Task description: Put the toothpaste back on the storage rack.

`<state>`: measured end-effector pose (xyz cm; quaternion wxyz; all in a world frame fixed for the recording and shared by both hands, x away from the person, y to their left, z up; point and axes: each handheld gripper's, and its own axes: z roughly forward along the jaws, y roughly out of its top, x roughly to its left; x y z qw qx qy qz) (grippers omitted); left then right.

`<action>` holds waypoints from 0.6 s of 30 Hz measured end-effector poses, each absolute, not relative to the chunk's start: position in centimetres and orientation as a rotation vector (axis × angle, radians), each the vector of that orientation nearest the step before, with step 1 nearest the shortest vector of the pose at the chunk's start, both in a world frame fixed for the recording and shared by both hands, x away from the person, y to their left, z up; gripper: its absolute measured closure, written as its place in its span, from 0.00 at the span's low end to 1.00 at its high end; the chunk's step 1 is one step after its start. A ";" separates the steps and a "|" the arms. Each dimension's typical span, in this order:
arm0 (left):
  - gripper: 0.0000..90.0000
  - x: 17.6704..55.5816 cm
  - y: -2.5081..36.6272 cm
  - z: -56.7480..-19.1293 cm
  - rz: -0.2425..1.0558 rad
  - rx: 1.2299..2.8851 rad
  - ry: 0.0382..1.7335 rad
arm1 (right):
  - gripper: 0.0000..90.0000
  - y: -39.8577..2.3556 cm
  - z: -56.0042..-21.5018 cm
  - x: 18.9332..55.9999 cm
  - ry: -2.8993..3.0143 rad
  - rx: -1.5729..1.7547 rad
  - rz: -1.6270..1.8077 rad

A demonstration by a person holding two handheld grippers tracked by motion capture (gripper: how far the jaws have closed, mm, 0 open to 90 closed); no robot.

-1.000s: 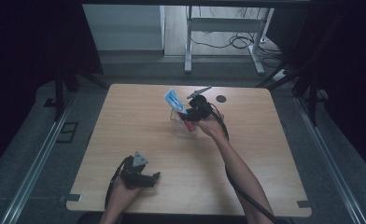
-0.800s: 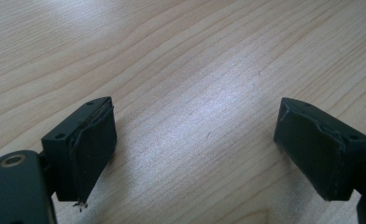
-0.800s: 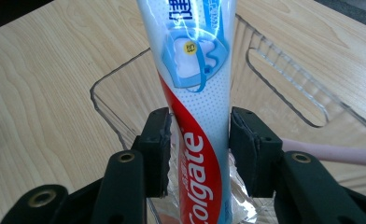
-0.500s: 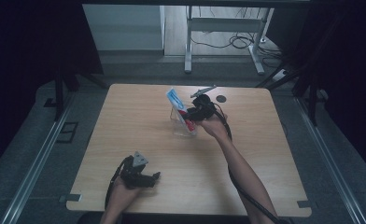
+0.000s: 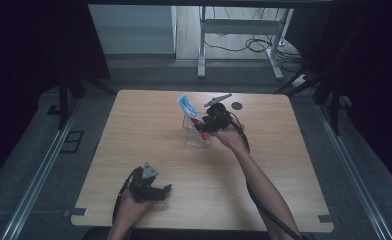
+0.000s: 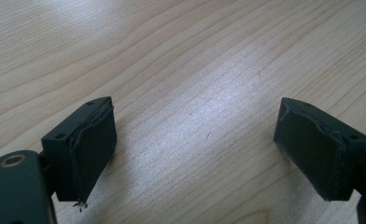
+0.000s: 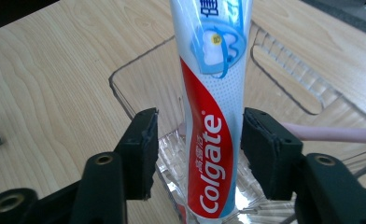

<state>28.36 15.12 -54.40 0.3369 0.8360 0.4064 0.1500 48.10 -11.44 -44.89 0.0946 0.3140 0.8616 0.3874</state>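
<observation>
A white, red and blue Colgate toothpaste tube (image 7: 211, 121) stands on end, leaning, in a clear plastic container (image 7: 139, 84) at the table's far middle. From above, the tube (image 5: 190, 111) sticks up out of the container (image 5: 196, 139). My right gripper (image 7: 197, 126) straddles the tube's lower part. Its jaws have just been opening, and a gap shows beside the tube at the left pad (image 7: 146, 140), so it is open. In the high view the right gripper (image 5: 205, 127) sits just right of the tube. My left gripper (image 6: 195, 135) rests open on bare wood, near the front edge (image 5: 165, 190).
A pink rod-like handle (image 7: 330, 134) lies across the container's right side. A small dark round disc (image 5: 237, 105) sits on the table behind the right hand. The wooden table (image 5: 294, 190) is bare in the middle and on the right. Cables trail from both grippers.
The right hand has edged slightly to the right beside the tube, which keeps its lean in the container. The left gripper has not moved.
</observation>
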 end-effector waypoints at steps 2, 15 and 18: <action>0.15 28.4 15.1 -54.4 0.391 2.179 1.059 | 0.48 -11.5 -44.7 48.0 2.551 0.920 1.151; 0.15 28.4 15.1 -54.4 0.390 2.178 1.059 | 0.36 -12.3 -43.8 47.1 2.551 0.891 1.159; 0.15 28.4 15.1 -54.4 0.390 2.179 1.059 | 0.34 -12.4 -43.7 46.8 2.558 0.885 1.157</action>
